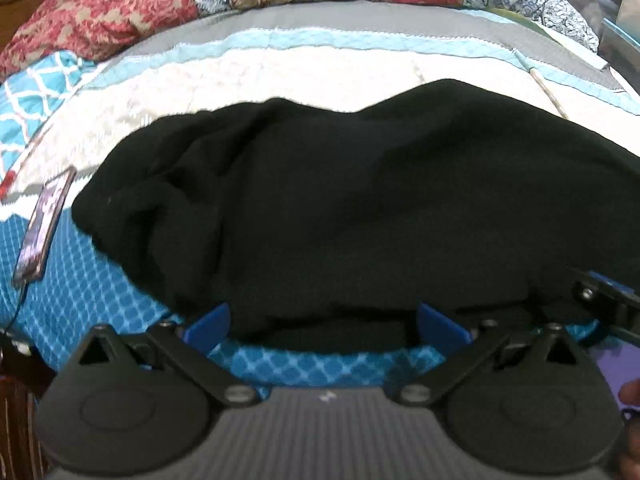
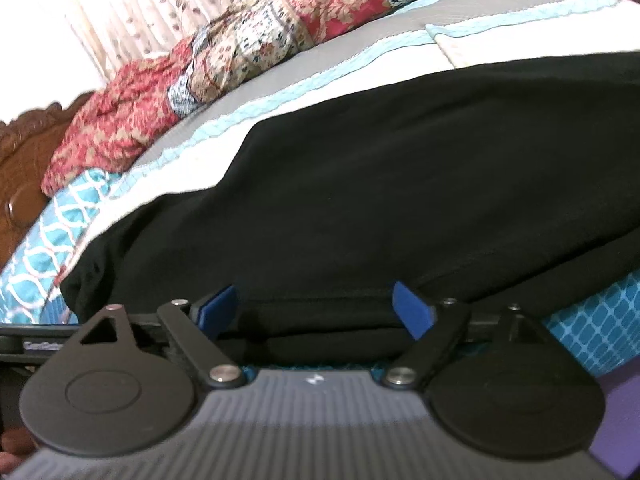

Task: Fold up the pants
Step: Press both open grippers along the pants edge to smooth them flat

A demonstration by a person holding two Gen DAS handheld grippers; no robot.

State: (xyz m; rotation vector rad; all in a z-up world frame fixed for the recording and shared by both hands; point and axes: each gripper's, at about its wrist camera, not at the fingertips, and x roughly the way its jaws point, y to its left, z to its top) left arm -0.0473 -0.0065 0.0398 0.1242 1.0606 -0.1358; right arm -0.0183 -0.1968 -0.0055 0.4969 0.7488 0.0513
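Lying bunched across a quilted bedspread (image 1: 120, 304), a pair of black pants (image 1: 340, 200) is seen from the left wrist view as a broad, dark heap, its upper outline humped in two soft rises and its left end gathered into deep rounded folds. The near edge of the pants is doubled over, a lower layer being visible beneath the upper one just above the blue diamond-patterned part of the bedspread. The left gripper (image 1: 324, 322) is held at that near edge with its blue fingers (image 1: 208, 326) spread wide apart, the hem being framed between them but not pinched. A phone (image 1: 42, 224) is laid on the bedspread well to the left of the pants, and a red floral blanket (image 1: 100, 12) is piled along the far side of the bed.

From the right wrist view the pants (image 2: 380, 184) are shown as a smoother, flatter black sheet sloping up to the right, with a stitched seam running along the near layers. The right gripper (image 2: 316, 312) is likewise held spread, its blue fingers (image 2: 412, 312) set at either side of the folded edge, nothing being clamped. A carved wooden headboard (image 2: 20, 168) is seen at far left
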